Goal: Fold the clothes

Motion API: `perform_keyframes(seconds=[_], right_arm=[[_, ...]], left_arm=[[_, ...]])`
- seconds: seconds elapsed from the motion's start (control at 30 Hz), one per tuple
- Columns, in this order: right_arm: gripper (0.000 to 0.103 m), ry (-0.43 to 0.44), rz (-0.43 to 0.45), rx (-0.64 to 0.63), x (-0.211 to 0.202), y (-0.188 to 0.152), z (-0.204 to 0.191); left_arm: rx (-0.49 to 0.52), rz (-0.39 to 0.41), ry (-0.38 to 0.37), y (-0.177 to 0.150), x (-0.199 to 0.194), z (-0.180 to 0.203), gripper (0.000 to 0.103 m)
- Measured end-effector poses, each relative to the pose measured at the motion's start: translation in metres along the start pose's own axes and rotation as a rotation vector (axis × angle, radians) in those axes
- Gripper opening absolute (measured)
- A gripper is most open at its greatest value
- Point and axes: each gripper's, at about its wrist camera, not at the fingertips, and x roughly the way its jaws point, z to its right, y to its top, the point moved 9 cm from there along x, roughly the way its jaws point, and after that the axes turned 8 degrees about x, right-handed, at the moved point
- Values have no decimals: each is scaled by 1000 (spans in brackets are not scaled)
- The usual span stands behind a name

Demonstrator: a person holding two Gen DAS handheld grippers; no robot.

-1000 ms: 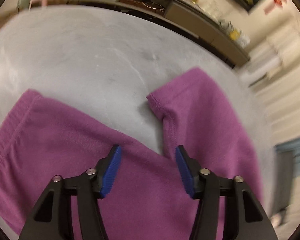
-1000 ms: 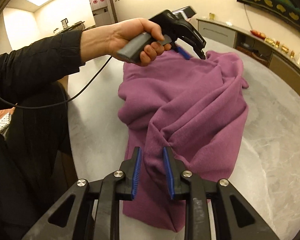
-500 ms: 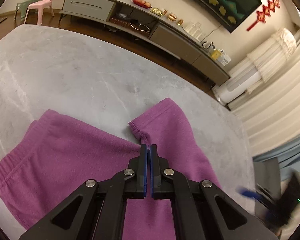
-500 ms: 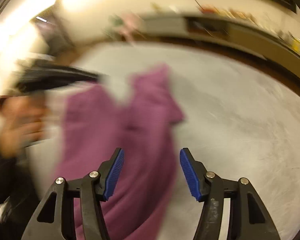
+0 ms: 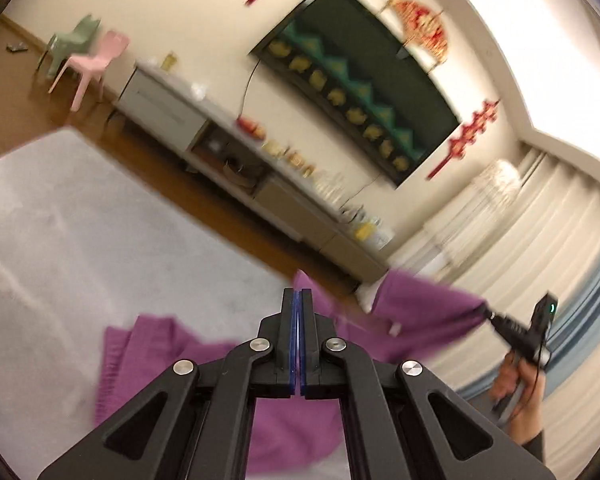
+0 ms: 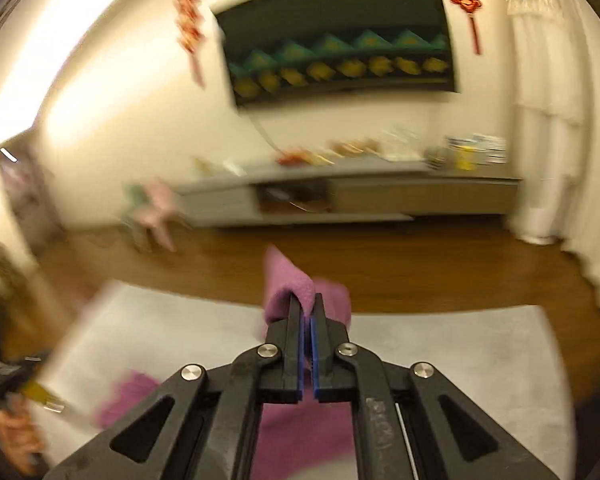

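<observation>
The pale grey marble-look counter (image 5: 80, 240) is the landmark: it fills the lower half of both wrist views. Beyond its far edge lies brown wood floor, then a long low grey sideboard (image 6: 340, 196) against the cream wall, with one dark framed wall panel (image 6: 336, 36) above it. Left of the sideboard stand two small plastic chairs, one pink (image 5: 94, 66) and one green (image 5: 74, 38). White pleated curtains (image 5: 540, 248) hang off the counter's right side.

One purple fleece garment (image 5: 156, 344) is partly lifted off the counter; its lower part rests on the surface while a stretch hangs taut in the air above the far edge. The left tongs (image 5: 299, 308) are pressed together, the fabric passing right behind their tips; whether cloth is pinched there is not clear. The right tongs (image 6: 307, 312) are clamped on a fold of the garment that bulges above their tips. In the left view a hand (image 5: 516, 376) grips the right tool's handle, motion-blurred.
</observation>
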Motion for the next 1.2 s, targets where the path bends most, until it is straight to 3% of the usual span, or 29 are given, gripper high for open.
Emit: perform_keyframes(seconds=[0.07,0.1,0.13,0.17,0.2,0.23,0.3,0.43,0.57,0.6,0.63,0.67,0.77,0.87,0.97,1.03,1.1,1.17,1.2], right_arm=[[12,-85,-121,-4,44,-38,21],[30,-110,-167,-2,59,-59,30],[40,-124,-186,8,66,-76,35],[41,-111,-197,25,73,-97,37],[44,-93,-211,29,75,-112,37],[46,-75,-229,17,81,-123,32],[47,-41,-260,-15,93,-139,19],[65,-4,-307,-76,132,-155,5],[64,-101,-409,-188,183,-196,32],[58,-80,-404,-192,184,-202,35],[46,-45,-426,-183,180,-211,39],[43,-18,-444,-185,167,-219,42],[42,18,-480,-260,114,-250,43],[42,75,-560,-295,47,-297,34],[44,188,-668,-383,-32,-356,0],[43,262,-705,-422,-69,-375,-17],[43,244,-608,-392,-88,-349,-14],[46,175,-489,-261,-81,-296,12],[55,139,-429,-191,-77,-268,27]], left_arm=[[-26,-92,34,-21,28,-16,0],[-31,-145,53,-34,43,-22,0],[-32,-207,93,-49,58,-30,1],[-39,-241,130,-58,70,-38,7],[-47,-275,163,-67,80,-45,20],[-63,-309,178,-76,89,-52,23],[-82,-377,208,-93,105,-63,24],[72,-522,239,-122,128,-60,26],[196,-599,301,-140,134,-70,21],[206,-600,295,-139,133,-72,19],[210,-601,295,-138,132,-75,18],[214,-602,295,-136,130,-78,14],[252,-603,315,-134,126,-85,6],[280,-596,358,-130,118,-96,5],[326,-584,470,-124,110,-114,4],[360,-573,582,-120,98,-127,5],[340,-564,640,-118,88,-136,5],[306,-554,642,-119,80,-136,6],[294,-548,633,-120,77,-132,10]])
